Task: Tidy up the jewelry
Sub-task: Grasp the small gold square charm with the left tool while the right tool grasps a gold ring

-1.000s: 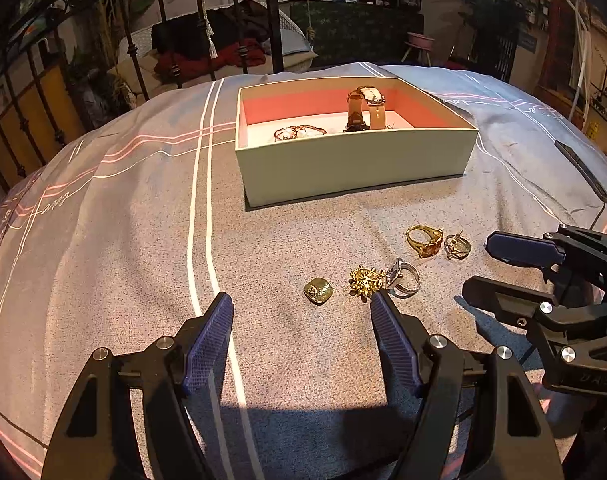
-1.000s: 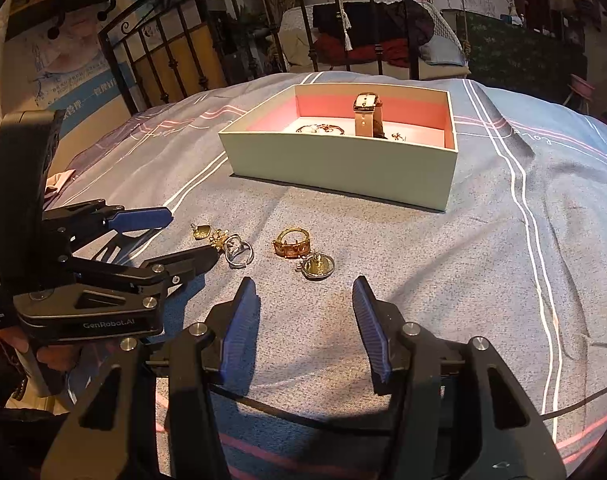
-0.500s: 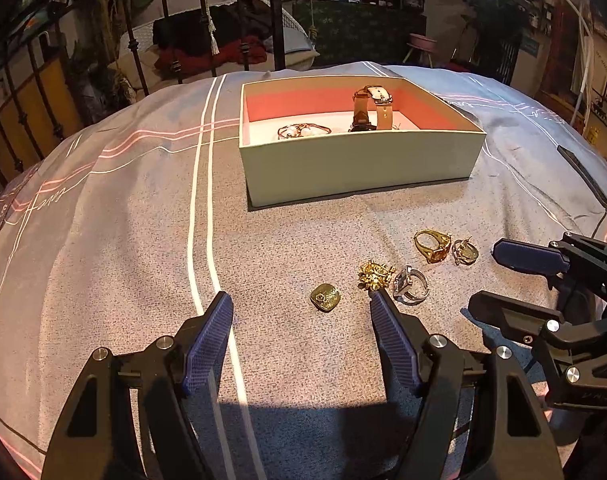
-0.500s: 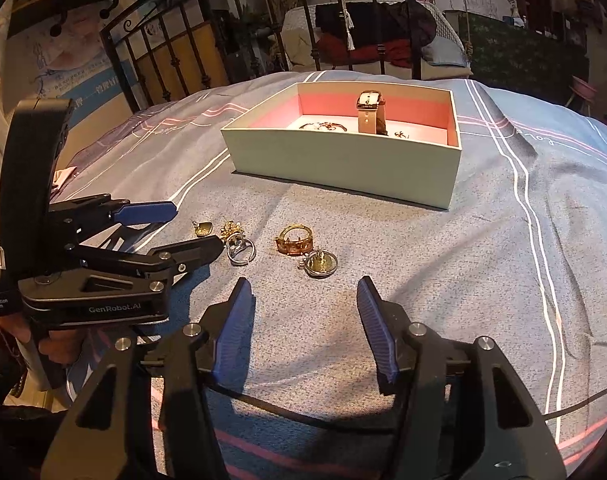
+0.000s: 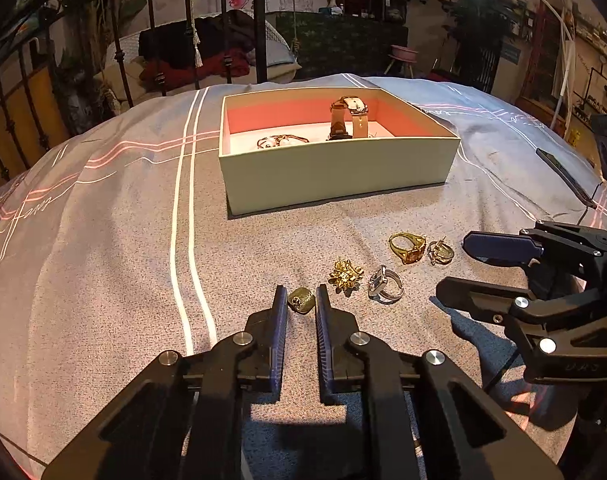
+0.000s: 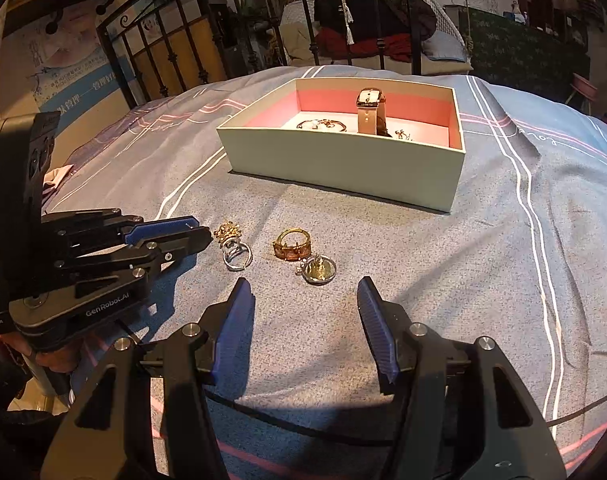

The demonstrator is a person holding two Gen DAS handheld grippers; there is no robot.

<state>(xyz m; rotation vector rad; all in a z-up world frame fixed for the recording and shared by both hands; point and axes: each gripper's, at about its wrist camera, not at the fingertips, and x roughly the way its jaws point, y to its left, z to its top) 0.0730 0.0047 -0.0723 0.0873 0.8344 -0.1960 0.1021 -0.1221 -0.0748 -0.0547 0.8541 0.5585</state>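
Note:
A small square gold pendant (image 5: pixel 302 301) lies on the grey bedspread between the tips of my left gripper (image 5: pixel 300 292), whose jaws are closing and touch it on both sides. To its right lie a gold flower brooch (image 5: pixel 345 274), a silver ring (image 5: pixel 385 284), a gold ring with an amber stone (image 5: pixel 407 246) and a round earring (image 5: pixel 440 251). My right gripper (image 6: pixel 304 283) stands open just short of the earring (image 6: pixel 317 270), holding nothing. Further back, the open box (image 5: pixel 335 176) holds a watch (image 5: pixel 349 116) and a bracelet (image 5: pixel 281 141).
A dark phone (image 5: pixel 565 178) lies on the bedspread at the right. An iron bed frame (image 5: pixel 259 20) and piled clothes stand behind the box. A black cable (image 6: pixel 263 428) crosses the bedspread under my right gripper.
My left gripper's jaws have gone from wide apart to closed around the gold pendant. The right gripper has hardly shifted and stays open.

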